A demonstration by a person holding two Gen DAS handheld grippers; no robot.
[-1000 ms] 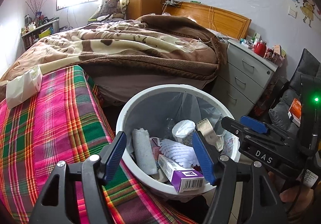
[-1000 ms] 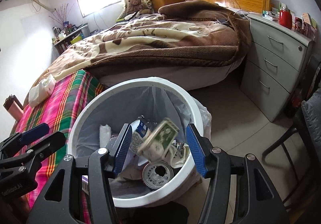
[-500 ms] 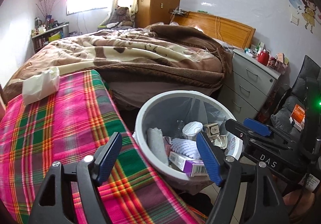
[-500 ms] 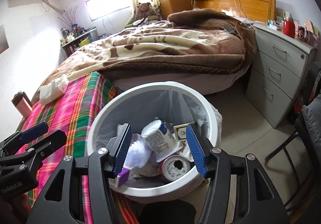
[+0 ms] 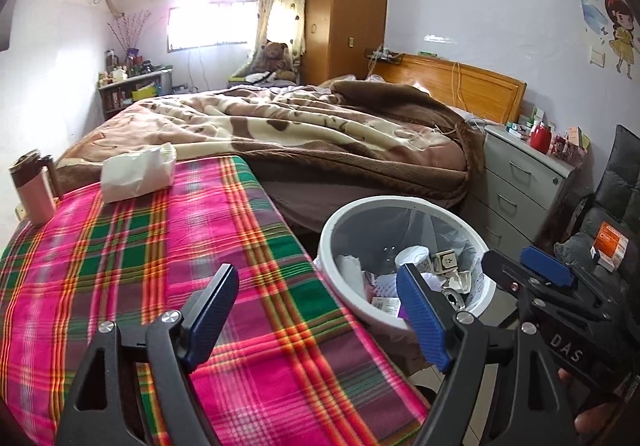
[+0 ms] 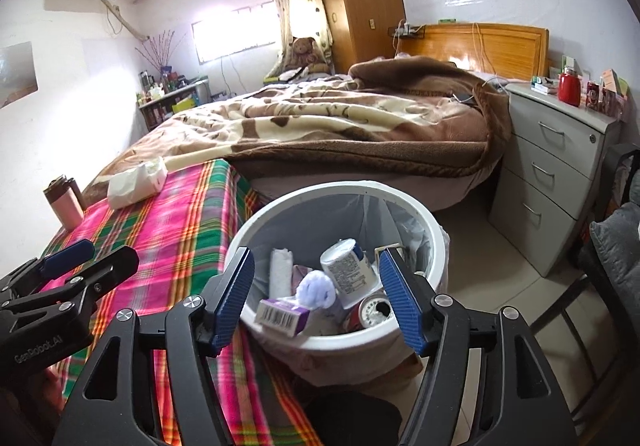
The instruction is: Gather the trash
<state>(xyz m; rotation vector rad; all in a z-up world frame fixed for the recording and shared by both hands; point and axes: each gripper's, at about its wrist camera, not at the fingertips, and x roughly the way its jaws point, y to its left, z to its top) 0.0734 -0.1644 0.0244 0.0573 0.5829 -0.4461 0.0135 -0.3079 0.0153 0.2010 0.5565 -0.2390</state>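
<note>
beside the table [image 5: 120,258], which was draped in a pink, green and orange plaid cloth, a white trash bin [image 6: 434,246] with a clear liner stood on the floor, its rim just beside the table's edge. the bin held a mixed heap: a purple box with a barcode [image 6: 282,315], a white cylindrical container [image 6: 349,267], a crumpled lavender paper [image 6: 316,286], a rolled white tissue [image 6: 280,272] and a drinks can seen end on [image 6: 374,311]; smaller scraps lay under these, though what they were was hard to make out.

the left hand-held gripper [image 5: 316,312] stood wide, its jaws having just been opening, with nothing between the blue pads; it sat over the table's near edge, one finger over the cloth and the other in front of the bin's rim. the right hand-held gripper [image 6: 316,296] was also wide with jaws that had just been opening, empty, framing the trash from above without touching it. each hand-held gripper showed at the edge of the other's view, the two near each other.

at the far end of the table lay a white packet of tissues [image 5: 138,172] and, near the far left corner, a pink tumbler [image 5: 34,188] stood upright. behind the table was a bed with a rumpled brown and cream blanket [image 5: 304,130], and to its right a grey drawer unit [image 6: 556,166] with a red jar [image 6: 569,88] on top.
</note>
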